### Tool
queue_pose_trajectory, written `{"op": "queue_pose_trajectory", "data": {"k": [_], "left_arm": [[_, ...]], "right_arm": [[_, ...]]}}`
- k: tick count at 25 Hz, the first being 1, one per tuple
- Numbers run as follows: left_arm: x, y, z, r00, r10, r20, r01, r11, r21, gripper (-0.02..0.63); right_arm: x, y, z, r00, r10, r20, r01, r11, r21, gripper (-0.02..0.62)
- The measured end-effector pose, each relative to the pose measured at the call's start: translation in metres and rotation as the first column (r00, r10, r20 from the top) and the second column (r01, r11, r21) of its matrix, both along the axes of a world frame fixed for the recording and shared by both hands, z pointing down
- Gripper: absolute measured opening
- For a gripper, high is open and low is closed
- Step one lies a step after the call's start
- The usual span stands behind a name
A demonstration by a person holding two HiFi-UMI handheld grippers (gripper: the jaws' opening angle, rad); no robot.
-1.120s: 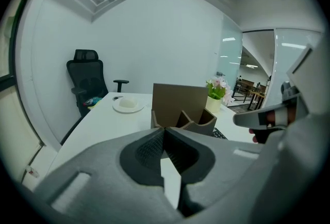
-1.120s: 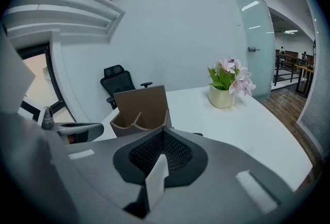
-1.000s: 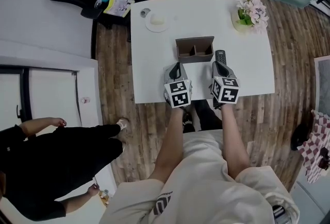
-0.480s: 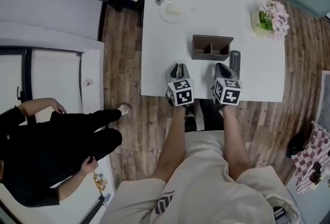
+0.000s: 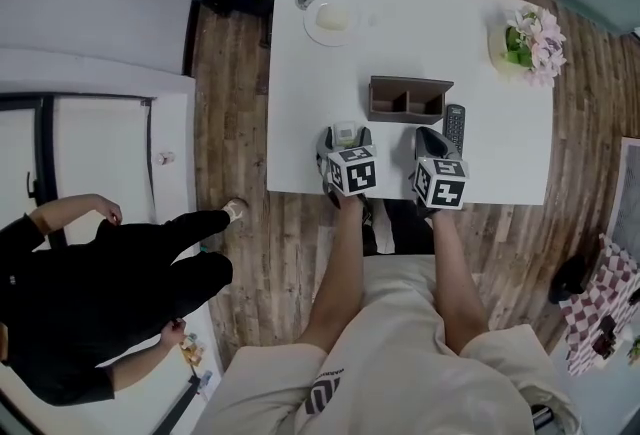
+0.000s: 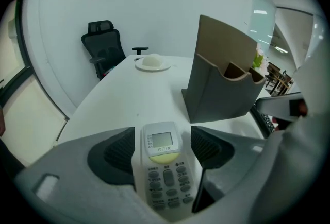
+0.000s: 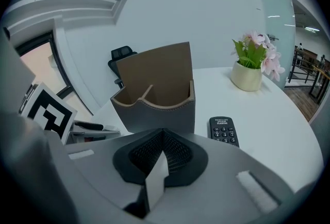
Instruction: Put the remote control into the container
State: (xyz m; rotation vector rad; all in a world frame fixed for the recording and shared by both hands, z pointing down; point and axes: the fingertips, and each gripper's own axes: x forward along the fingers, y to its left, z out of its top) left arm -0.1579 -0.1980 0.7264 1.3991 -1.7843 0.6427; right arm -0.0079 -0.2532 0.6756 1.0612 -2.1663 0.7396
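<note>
I find the table (image 5: 400,43) top smooth, matt white. Container (image 6: 221,94): grey leather-look skin, brown matt lining. White remote control (image 6: 165,166): smooth, faintly glossy plastic. Pads (image 6: 116,153) of my left gripper (image 6: 164,140): black, ribbed, rubbery. Floor (image 5: 230,103): grained wood planks.

A white worktop (image 5: 420,33) is set on a wooden plank floor (image 5: 225,93); a black office chair (image 6: 103,45) is placed against a white wall (image 6: 170,6), and a dark-framed window (image 5: 45,153) is seen at the left
</note>
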Motion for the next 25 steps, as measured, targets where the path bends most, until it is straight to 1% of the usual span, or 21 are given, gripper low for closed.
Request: {"op": "queue_pose_trajectory", "data": {"k": [3, 7, 8, 10, 12, 14, 19, 25], "left_arm": [[0.001, -0.001, 0.009, 1.0, -0.009, -0.006, 0.009, 0.999, -0.038, 0.341], [0.001, -0.003, 0.01, 1.0, -0.013, -0.02, 0.011, 0.998, -0.062, 0.334], [0.001, -0.004, 0.01, 0.999, -0.022, -0.028, 0.02, 0.998, -0.062, 0.325], [-0.002, -0.004, 0.009, 0.998, -0.048, -0.047, 0.045, 0.997, -0.057, 0.265], [-0.004, -0.003, 0.007, 0.996, -0.062, -0.058, 0.059, 0.997, -0.048, 0.264], [-0.005, -0.003, 0.001, 0.996, -0.065, -0.052, 0.064, 0.998, -0.022, 0.262], [-0.001, -0.006, -0.028, 0.999, -0.043, -0.004, 0.043, 0.995, 0.085, 0.262], [0.003, -0.005, -0.066, 0.999, -0.016, 0.043, 0.006, 0.975, 0.222, 0.261]], "right_arm": [[0.004, -0.004, 0.002, 1.0, -0.005, -0.006, 0.005, 1.0, -0.003, 0.003], [0.009, -0.008, 0.003, 1.0, -0.007, -0.004, 0.007, 1.0, -0.006, 0.003], [0.009, -0.008, 0.002, 1.0, -0.007, -0.001, 0.007, 1.0, -0.007, 0.003], [0.01, -0.007, 0.001, 1.0, -0.008, 0.002, 0.008, 1.0, -0.007, 0.003], [0.01, -0.006, -0.001, 1.0, -0.011, 0.005, 0.011, 1.0, -0.004, 0.003], [0.01, -0.005, -0.004, 1.0, -0.009, 0.009, 0.009, 1.0, 0.004, 0.003], [0.014, 0.002, -0.013, 1.0, 0.01, 0.027, -0.01, 1.0, 0.022, 0.003], [0.013, 0.02, -0.027, 0.999, 0.019, 0.045, -0.021, 0.998, 0.052, 0.003]]}}
